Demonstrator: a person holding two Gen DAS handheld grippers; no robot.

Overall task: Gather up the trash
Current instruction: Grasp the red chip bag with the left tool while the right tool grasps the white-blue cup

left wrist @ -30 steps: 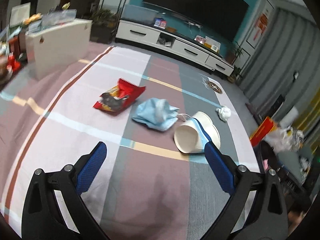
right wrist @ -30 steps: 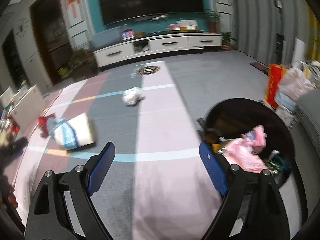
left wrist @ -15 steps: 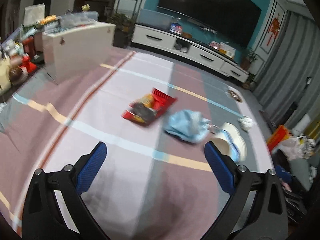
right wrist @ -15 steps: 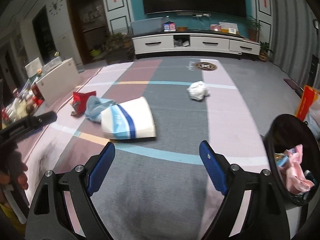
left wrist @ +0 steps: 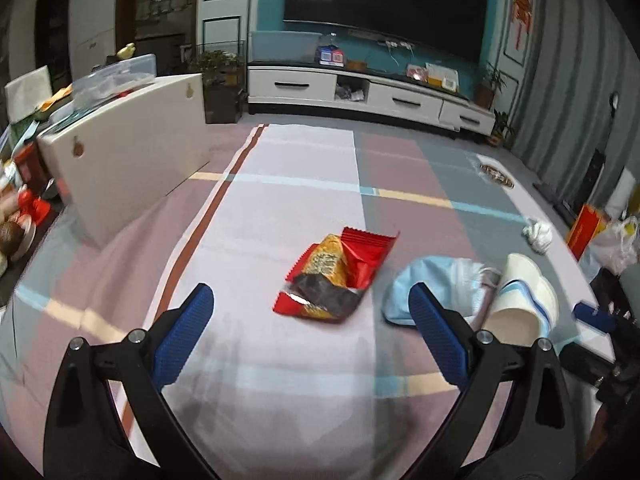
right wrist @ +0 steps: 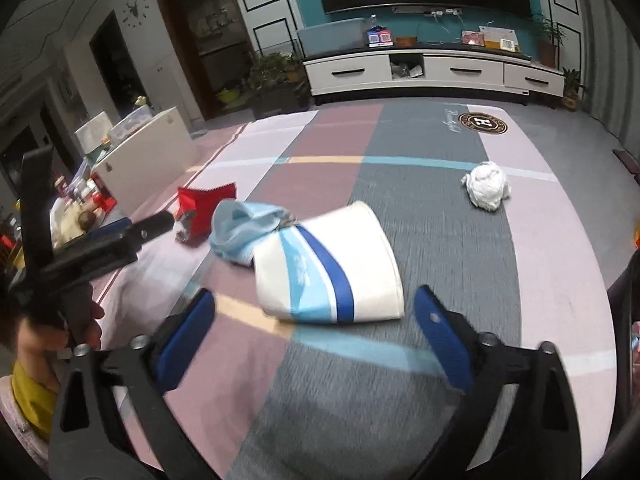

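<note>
Striped cloth (left wrist: 304, 208) in pink, grey and mauve carries all the trash, with a white cabinet (left wrist: 132, 148) at its left edge. My right view shows most: the white paper cup (right wrist: 328, 268) with blue bands lies on its side just ahead of my right hand-held gripper (right wrist: 314, 320), fingers spread wide with nothing between them. It touches the crumpled blue mask (right wrist: 244, 232); the red snack wrapper (right wrist: 202, 210) sits beyond, the white tissue ball (right wrist: 486, 186) well apart. That view alone catches my left hand-held gripper (right wrist: 132, 230) from the side. My left view centres on the snack wrapper (left wrist: 336, 276), just ahead of its spread, empty fingers (left wrist: 308, 322). Half a second ago the cup was farther from my right fingers and the wrapper farther from my left.
</note>
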